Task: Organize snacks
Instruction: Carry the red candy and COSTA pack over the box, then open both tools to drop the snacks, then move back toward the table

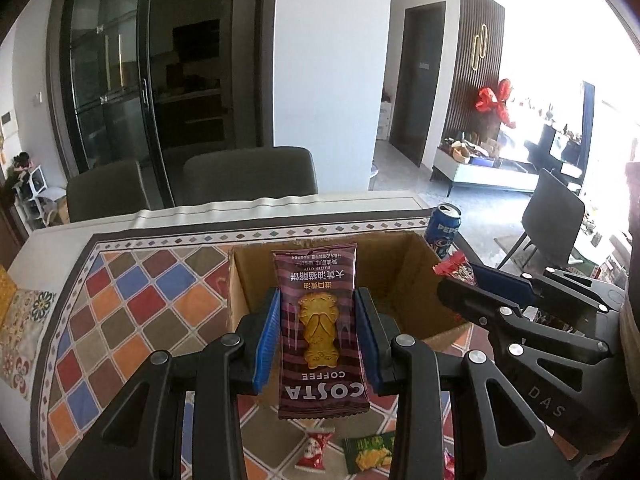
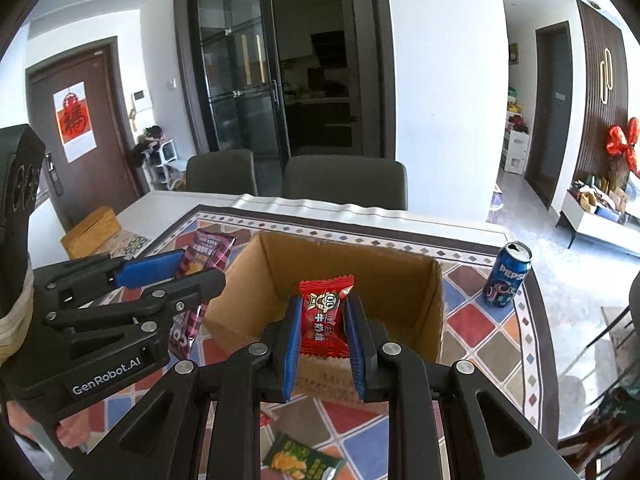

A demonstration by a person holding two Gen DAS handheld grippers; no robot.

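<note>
left gripper (image 1: 317, 336) clamped on purple biscuit packet (image 1: 318, 320), right gripper (image 2: 322, 332) clamped on red candy (image 2: 325, 316); both above near edge of cardboard box (image 2: 400, 280) on counter (image 1: 120, 300); carry each fully over opening before releasing, avoiding gripper collision.

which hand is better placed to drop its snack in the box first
Right, probably. The right gripper holds the red candy directly in line with the open cardboard box; the left gripper, holding the Costa packet, sits toward the box's left edge.
</note>
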